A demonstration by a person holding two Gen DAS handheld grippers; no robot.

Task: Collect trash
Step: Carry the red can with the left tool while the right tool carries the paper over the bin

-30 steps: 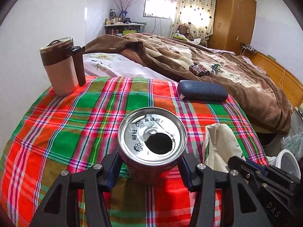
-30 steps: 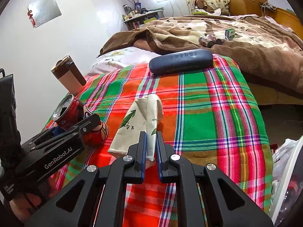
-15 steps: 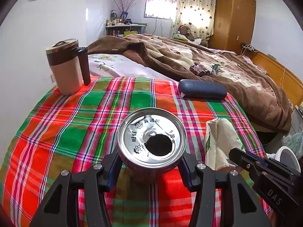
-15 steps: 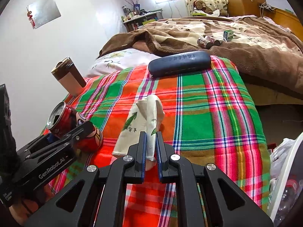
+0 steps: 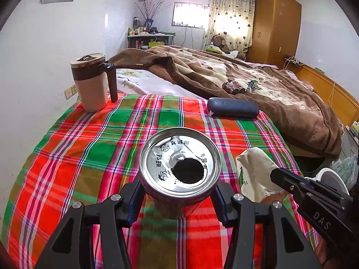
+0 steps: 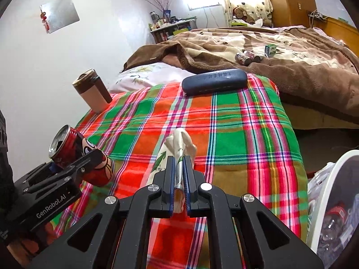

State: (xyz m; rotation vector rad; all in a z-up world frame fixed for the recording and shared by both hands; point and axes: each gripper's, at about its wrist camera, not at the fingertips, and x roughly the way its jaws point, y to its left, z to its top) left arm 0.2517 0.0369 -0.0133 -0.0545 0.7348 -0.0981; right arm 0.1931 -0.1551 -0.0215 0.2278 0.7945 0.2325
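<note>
My left gripper [image 5: 179, 198] is shut on a red drink can [image 5: 180, 165] with an open silver top, held above the plaid cloth [image 5: 101, 148]. The can [image 6: 74, 148] and left gripper [image 6: 65, 172] also show at the left of the right wrist view. My right gripper [image 6: 178, 174] is shut on a crumpled white paper wrapper [image 6: 179, 145] with a green leaf print, lifted off the cloth [image 6: 235, 134]. The wrapper [image 5: 253, 170] and right gripper [image 5: 276, 176] show at the right of the left wrist view.
A tan and brown mug [image 5: 93, 80] stands at the far left corner. A dark blue case [image 5: 232, 111] lies at the far edge. Beyond is a bed with a brown blanket [image 5: 258, 89] and small cans. A white bin [image 6: 332, 201] with trash is at the right.
Both grippers have risen and drawn back with their loads. The can and the wrapper are higher off the cloth than before. Both grips are unchanged.
</note>
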